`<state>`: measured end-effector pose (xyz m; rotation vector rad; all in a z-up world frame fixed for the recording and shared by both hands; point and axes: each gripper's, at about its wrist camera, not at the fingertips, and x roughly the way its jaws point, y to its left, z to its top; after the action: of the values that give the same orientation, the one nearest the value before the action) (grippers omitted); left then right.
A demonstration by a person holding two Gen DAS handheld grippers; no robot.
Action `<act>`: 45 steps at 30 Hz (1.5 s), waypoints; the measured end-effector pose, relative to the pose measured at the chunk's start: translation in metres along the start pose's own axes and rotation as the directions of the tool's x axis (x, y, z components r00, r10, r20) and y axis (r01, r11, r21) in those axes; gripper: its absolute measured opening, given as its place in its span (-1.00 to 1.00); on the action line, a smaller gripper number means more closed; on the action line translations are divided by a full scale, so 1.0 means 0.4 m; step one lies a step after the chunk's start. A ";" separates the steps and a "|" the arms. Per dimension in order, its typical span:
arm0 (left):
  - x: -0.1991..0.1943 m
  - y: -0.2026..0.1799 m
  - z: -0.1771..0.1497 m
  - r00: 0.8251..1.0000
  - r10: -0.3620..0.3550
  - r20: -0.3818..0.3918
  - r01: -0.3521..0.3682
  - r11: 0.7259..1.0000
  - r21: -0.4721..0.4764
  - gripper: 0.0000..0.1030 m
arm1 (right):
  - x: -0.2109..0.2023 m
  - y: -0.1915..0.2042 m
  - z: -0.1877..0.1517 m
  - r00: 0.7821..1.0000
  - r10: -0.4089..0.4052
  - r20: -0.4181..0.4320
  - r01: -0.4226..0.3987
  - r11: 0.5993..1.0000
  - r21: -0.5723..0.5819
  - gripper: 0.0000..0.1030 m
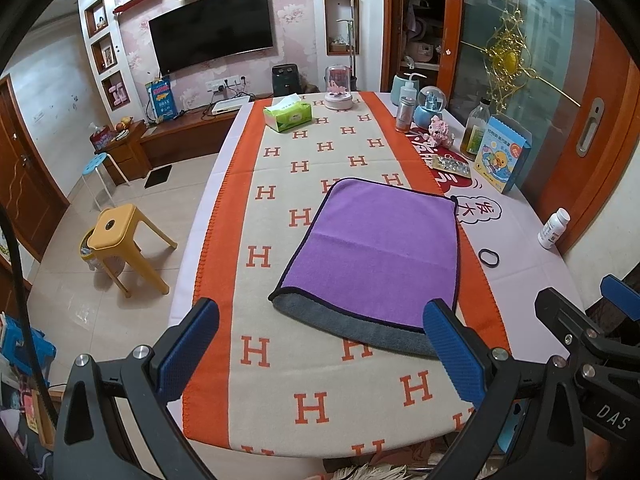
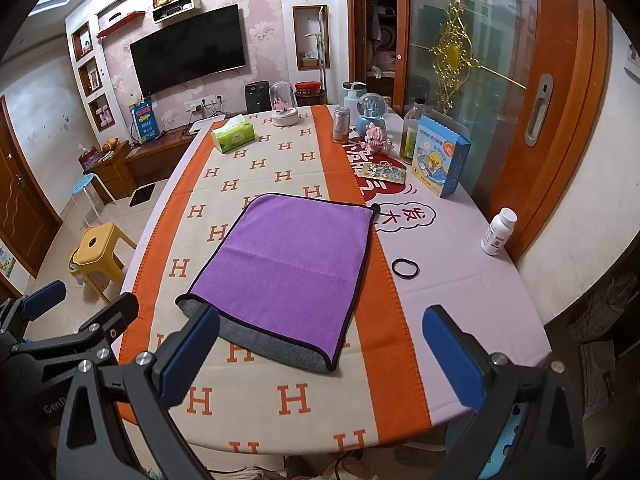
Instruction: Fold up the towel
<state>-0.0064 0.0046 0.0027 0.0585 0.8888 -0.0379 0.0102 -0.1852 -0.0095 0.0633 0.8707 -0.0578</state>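
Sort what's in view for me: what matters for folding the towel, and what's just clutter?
For the job:
purple towel
left gripper, open
right gripper, open

Lying about:
tissue box
black hair tie
white pill bottle
blue carton
snow globe

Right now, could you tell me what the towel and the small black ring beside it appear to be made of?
The towel looks like soft microfibre: matte purple nap on top, a fuzzy grey underside showing at the near edge, and dark stitched binding around it. The black ring looks like an elastic hair tie, thin and matte, though rubber cannot be ruled out. It lies apart from the towel, on the pale tablecloth.
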 end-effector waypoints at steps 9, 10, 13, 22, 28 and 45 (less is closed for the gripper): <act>-0.001 0.000 -0.003 1.000 -0.001 -0.002 0.001 1.000 -0.002 0.97 | 0.000 0.000 0.000 1.000 0.001 0.001 -0.001 1.000 0.000 0.97; -0.001 -0.001 -0.004 1.000 -0.001 -0.001 0.001 1.000 -0.002 0.97 | 0.000 0.001 0.000 1.000 0.002 0.001 -0.002 1.000 -0.001 0.97; -0.002 -0.001 -0.008 1.000 -0.001 -0.002 0.001 1.000 -0.001 0.97 | 0.000 0.001 0.000 1.000 0.003 0.001 -0.003 1.000 -0.001 0.97; -0.002 0.000 -0.009 1.000 -0.003 -0.001 0.003 1.000 0.000 0.97 | 0.000 0.000 0.000 1.000 0.003 0.001 -0.003 1.000 0.001 0.97; 0.000 0.003 -0.017 1.000 -0.014 -0.001 0.014 1.000 0.005 0.97 | 0.000 0.000 0.000 1.000 0.003 0.003 -0.003 1.000 0.004 0.97; 0.059 0.078 0.000 0.998 -0.043 0.052 0.036 0.993 0.115 0.97 | 0.038 0.054 -0.089 0.999 0.040 -0.003 -0.040 0.999 0.038 0.97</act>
<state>0.0103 0.0356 -0.0145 0.1463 0.8325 -0.1269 -0.0054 -0.1613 -0.0435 0.1160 0.8715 -0.0370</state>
